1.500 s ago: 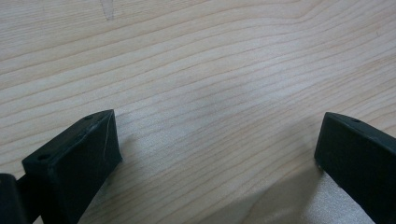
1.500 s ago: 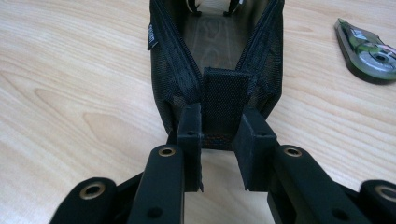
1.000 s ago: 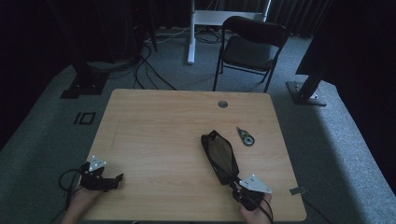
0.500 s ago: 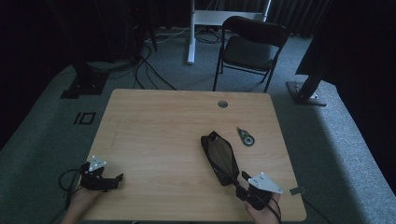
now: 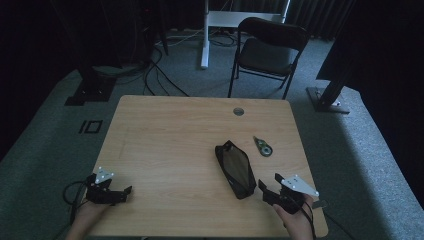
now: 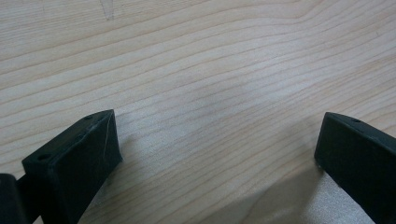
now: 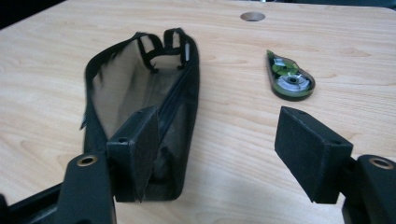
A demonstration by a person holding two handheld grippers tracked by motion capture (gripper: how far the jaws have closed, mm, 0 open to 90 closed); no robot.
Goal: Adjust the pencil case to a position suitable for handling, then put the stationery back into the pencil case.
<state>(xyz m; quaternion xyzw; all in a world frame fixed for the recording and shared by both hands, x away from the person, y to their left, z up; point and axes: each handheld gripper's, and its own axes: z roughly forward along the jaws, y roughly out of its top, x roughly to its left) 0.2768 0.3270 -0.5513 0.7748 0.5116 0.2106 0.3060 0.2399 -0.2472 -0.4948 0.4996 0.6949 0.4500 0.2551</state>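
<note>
Pencil case, a black zippered fabric pouch lying open on the light wooden tabletop, has not moved in the last second. At the left, the left gripper rests low with its jaws wide apart and nothing between them. At the right, the right gripper has drawn back a little from the pouch's near end (jaws open, empty). A green correction tape dispenser lies just beyond. I judge that no grasp has begun.
</note>
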